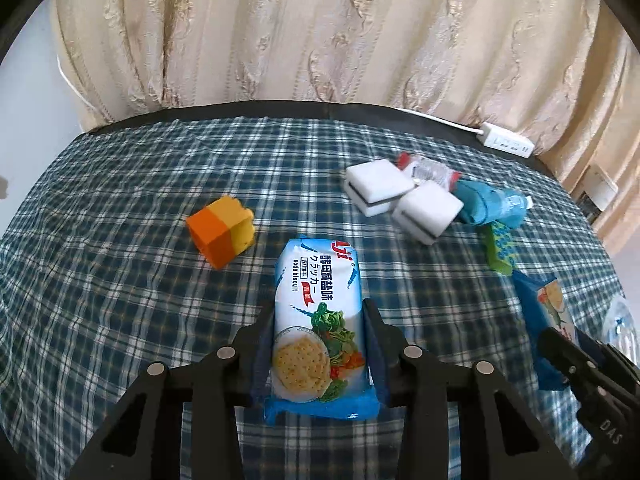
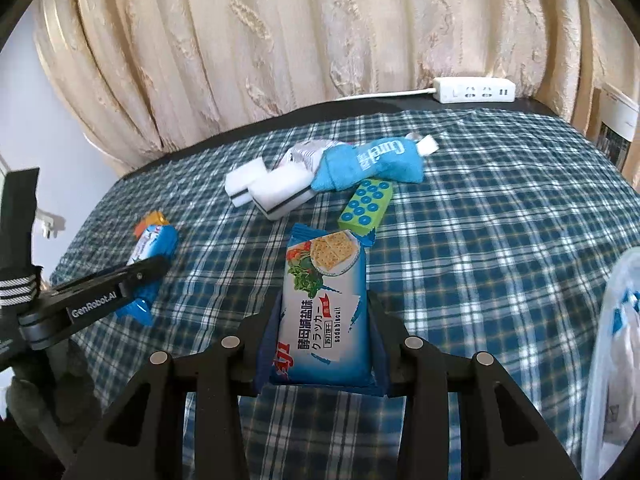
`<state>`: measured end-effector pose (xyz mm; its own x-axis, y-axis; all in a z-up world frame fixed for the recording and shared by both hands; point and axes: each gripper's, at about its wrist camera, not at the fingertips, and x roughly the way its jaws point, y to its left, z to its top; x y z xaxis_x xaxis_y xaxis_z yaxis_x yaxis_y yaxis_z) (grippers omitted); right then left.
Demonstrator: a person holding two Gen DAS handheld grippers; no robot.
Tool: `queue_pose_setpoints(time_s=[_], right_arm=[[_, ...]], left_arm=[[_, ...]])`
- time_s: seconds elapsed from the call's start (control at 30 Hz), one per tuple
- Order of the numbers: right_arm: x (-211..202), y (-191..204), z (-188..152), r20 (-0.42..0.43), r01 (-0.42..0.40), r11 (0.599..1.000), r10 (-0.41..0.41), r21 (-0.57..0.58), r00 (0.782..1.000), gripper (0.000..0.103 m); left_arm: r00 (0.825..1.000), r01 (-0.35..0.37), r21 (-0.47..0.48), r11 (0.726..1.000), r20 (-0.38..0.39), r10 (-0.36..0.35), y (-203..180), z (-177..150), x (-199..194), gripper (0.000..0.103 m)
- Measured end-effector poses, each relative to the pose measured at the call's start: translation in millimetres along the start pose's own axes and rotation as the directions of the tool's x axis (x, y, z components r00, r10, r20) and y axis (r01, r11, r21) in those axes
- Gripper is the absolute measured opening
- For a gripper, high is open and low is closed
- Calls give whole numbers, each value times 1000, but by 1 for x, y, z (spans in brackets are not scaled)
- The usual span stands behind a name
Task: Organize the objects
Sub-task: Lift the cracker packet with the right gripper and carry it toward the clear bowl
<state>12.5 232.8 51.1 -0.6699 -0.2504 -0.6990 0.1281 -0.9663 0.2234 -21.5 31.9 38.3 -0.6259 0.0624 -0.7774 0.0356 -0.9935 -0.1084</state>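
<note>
Left gripper [image 1: 318, 320] clamps one biscuit pack [image 1: 316, 312]; right gripper [image 2: 322, 312] clamps a second pack [image 2: 324, 312]. Both packs are held over the checked cloth [image 2: 480, 240], with sponges [image 2: 268, 192] farther back.

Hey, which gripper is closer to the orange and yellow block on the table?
Left. The left gripper, shut on a cracker pack, sits just beside the block. The right gripper, holding its own cracker pack, is farther off to the other side.
</note>
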Motion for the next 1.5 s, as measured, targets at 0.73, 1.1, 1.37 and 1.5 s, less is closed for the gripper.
queue_pose_setpoints(time_s=[0.73,1.1,1.37,1.5], right_arm=[[-105,-90,-19,153,137,973,-167,187,974,41],[-131,-156,-20,176,230,928,-289,292,941,41],[-125,-194,-18,156,262,900,-331,349,931,42],[-123,-209,-22,143,270,884,-345,381,928,42]], left_arm=[[1000,27,123,992,13,-29,-47,-13,-17,43],[997,74,184,980,12,-78,-83,-16,-33,43],[996,89,234,968,0,-91,-109,-21,-36,43],[996,91,258,962,-9,-92,-122,-24,-36,43]])
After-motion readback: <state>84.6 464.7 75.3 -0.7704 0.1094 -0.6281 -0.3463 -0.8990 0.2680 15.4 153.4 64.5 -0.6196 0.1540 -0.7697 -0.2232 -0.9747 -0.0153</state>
